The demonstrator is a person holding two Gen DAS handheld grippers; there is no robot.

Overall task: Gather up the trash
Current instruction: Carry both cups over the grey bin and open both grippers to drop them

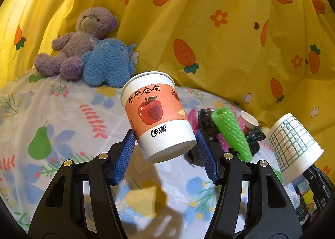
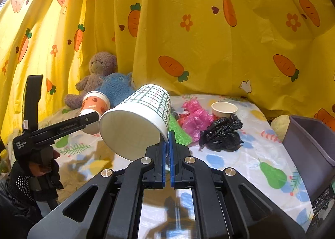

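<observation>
My left gripper (image 1: 165,140) is shut on an orange paper cup with a red apple print (image 1: 155,111), its blue pads pressing the cup's lower sides; the cup hangs tilted above the bed. From the right wrist view this cup (image 2: 94,105) and the left gripper (image 2: 92,118) show at the left. My right gripper (image 2: 166,140) is shut on the rim of a white cup with a green grid pattern (image 2: 136,122), lying sideways with its mouth towards the camera. The same grid cup (image 1: 293,142) appears at the right of the left wrist view.
On the fruit-print sheet (image 2: 251,161) lie a small paper cup (image 2: 224,109), a crumpled black bag (image 2: 222,134), a pink bag (image 2: 194,117) and a green foam net (image 1: 230,132). A purple bin (image 2: 309,140) stands at the right. Two plush toys (image 1: 83,46) lean on the yellow carrot curtain (image 1: 209,19).
</observation>
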